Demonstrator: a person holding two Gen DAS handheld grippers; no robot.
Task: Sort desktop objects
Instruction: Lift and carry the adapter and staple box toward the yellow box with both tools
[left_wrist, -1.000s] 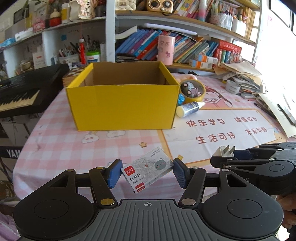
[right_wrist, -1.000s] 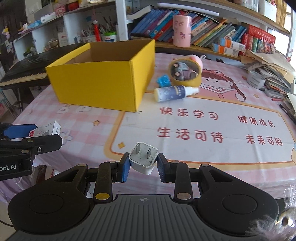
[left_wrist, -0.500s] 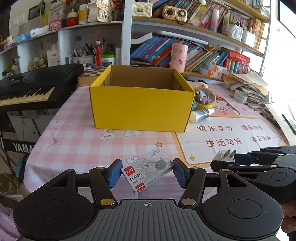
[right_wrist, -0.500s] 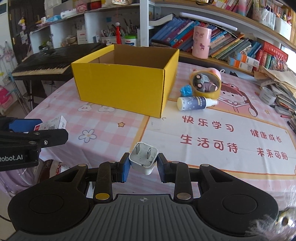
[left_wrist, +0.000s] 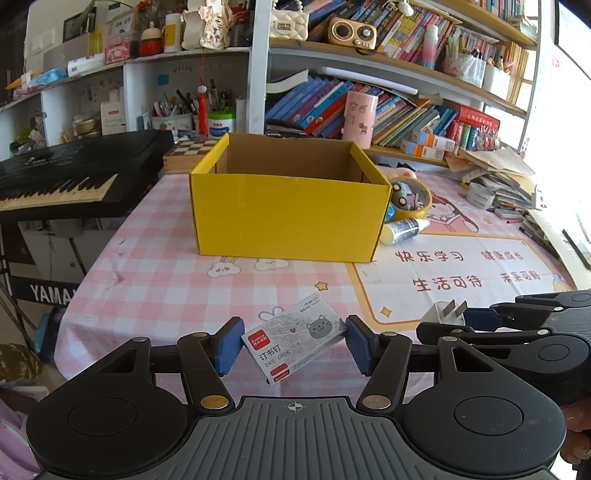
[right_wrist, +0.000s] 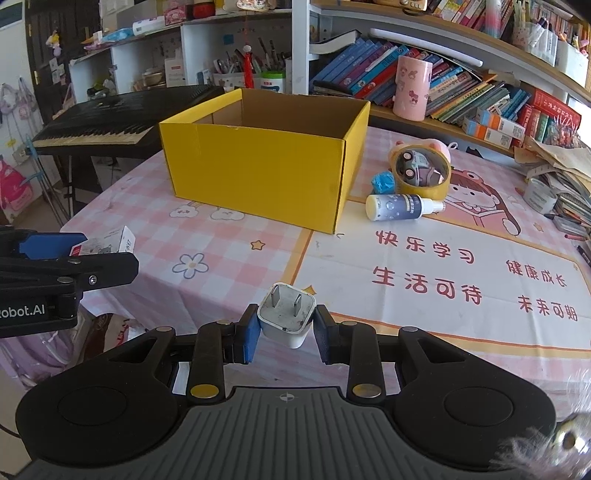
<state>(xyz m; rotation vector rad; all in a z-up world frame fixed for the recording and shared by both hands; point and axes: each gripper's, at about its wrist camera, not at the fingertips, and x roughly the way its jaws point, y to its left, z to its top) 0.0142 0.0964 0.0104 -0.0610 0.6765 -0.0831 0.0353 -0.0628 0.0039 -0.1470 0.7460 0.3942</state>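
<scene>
The left gripper (left_wrist: 291, 345) clamps a tilted staple box (left_wrist: 295, 341); the right gripper (right_wrist: 285, 328) pinches a white plug adapter (right_wrist: 286, 317), prongs seemingly up; the yellow carton (right_wrist: 266, 162) stands beyond.

Box (right_wrist: 258, 166) on table (right_wrist: 229, 258), bottle (right_wrist: 400, 207) and tape roll (right_wrist: 421, 170) right.

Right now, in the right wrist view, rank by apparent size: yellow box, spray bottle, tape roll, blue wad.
1. yellow box, largest by far.
2. and 3. spray bottle and tape roll look about alike, the bottle longer, the roll taller; I won't rank them.
4. blue wad, smallest.
</scene>
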